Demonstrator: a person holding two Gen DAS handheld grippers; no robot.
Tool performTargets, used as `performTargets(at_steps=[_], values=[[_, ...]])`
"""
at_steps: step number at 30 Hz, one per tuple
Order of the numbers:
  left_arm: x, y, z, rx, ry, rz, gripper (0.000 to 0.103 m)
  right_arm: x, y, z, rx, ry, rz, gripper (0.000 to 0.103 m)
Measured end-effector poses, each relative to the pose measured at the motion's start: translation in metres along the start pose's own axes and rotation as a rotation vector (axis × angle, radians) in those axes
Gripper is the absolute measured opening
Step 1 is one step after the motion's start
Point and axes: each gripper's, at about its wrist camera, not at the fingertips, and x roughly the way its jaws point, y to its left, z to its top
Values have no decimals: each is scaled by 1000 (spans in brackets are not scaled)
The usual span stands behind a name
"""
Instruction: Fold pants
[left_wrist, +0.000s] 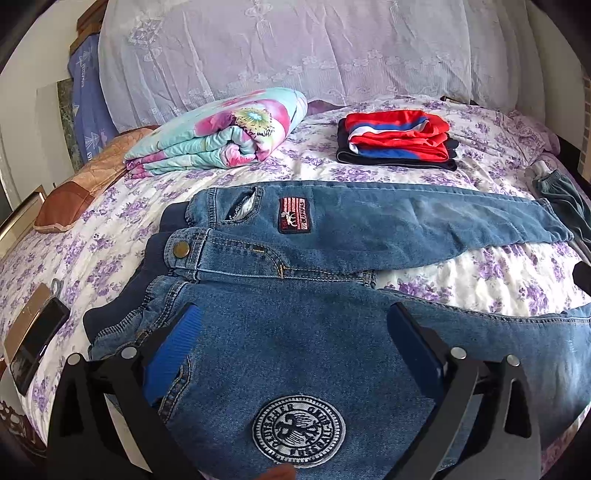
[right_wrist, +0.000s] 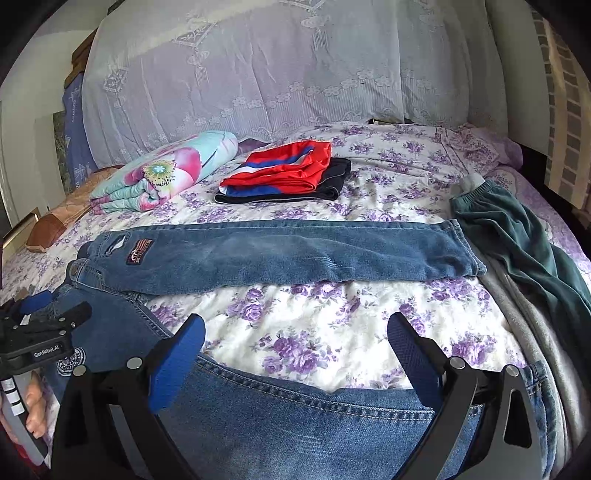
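Note:
A pair of blue jeans (left_wrist: 369, 221) lies spread on the bed, waistband to the left. The far leg (right_wrist: 295, 254) stretches straight to the right. The near leg (right_wrist: 295, 424) runs along the bed's front edge. My left gripper (left_wrist: 295, 328) is open, hovering over the near thigh just above a round embroidered patch (left_wrist: 299, 432). My right gripper (right_wrist: 295, 336) is also open, its blue pads (right_wrist: 184, 350) straddling the near leg's upper edge further along. The left gripper (right_wrist: 55, 310) shows at the left edge of the right wrist view, held by a hand (right_wrist: 33, 410).
On the floral bedsheet (right_wrist: 332, 314), behind the jeans, lie a folded flowered quilt (left_wrist: 221, 136) and a stack of folded red, blue and black clothes (left_wrist: 399, 140). Dark green pants (right_wrist: 524, 236) lie at the right, over a grey cloth. A phone (left_wrist: 37, 343) and a brown cushion (left_wrist: 81, 188) are at the left.

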Motion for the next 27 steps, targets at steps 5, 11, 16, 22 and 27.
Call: performTargets(at_steps=[5, 11, 16, 22, 27], values=[[1, 4, -2, -7, 0, -5, 98, -1, 8, 4, -6, -5, 18, 99], [1, 6, -2, -12, 1, -4, 98, 1, 17, 6, -31, 2, 19, 99], [2, 8, -1, -16, 0, 1, 98, 1, 17, 7, -28, -2, 21, 99], [4, 6, -1, -14, 8, -3, 98, 2, 17, 7, -26, 2, 26, 99], [6, 5, -2, -11, 10, -2, 98, 6, 17, 6, -21, 11, 27, 99]])
